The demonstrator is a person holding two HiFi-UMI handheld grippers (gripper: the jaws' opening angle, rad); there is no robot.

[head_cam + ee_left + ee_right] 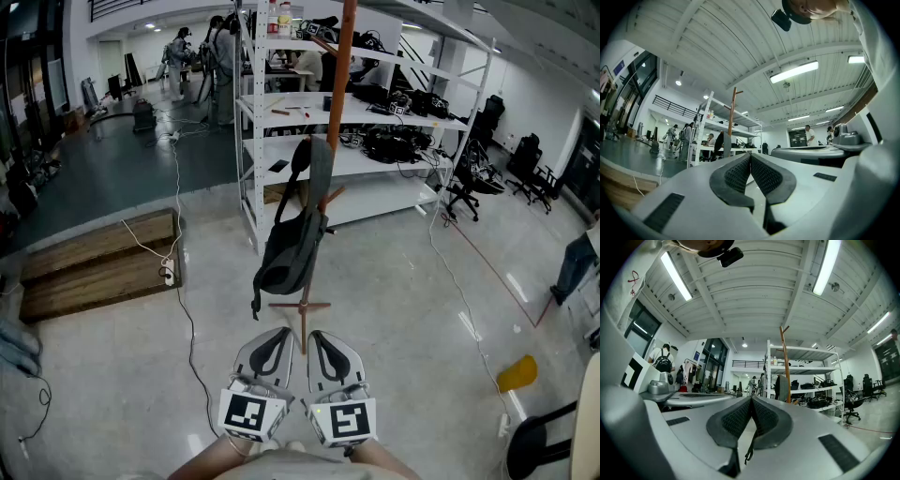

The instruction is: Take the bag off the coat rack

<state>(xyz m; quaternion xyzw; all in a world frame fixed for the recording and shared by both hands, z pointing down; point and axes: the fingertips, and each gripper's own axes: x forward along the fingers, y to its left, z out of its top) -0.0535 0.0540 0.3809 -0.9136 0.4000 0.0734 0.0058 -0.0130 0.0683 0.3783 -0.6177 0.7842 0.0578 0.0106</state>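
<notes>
A dark grey backpack (292, 239) hangs by its strap from a peg of the tall brown coat rack (341, 94), whose cross foot rests on the floor just ahead of me. My left gripper (277, 332) and right gripper (320, 334) are side by side low in the head view. They sit short of the rack's foot, both shut with nothing between the pads. In the left gripper view the jaws (750, 155) point at the rack (732, 112) and bag (723, 143) far off. The right gripper (752, 398) also faces the rack (785, 364) and bag (781, 387).
White shelving (246, 141) loaded with gear stands right behind the rack. Wooden pallets (94, 262) lie at left, and a cable (187, 319) runs across the floor. A yellow object (517, 373) and a black stool (534, 441) are at right. People stand at the back and the right edge.
</notes>
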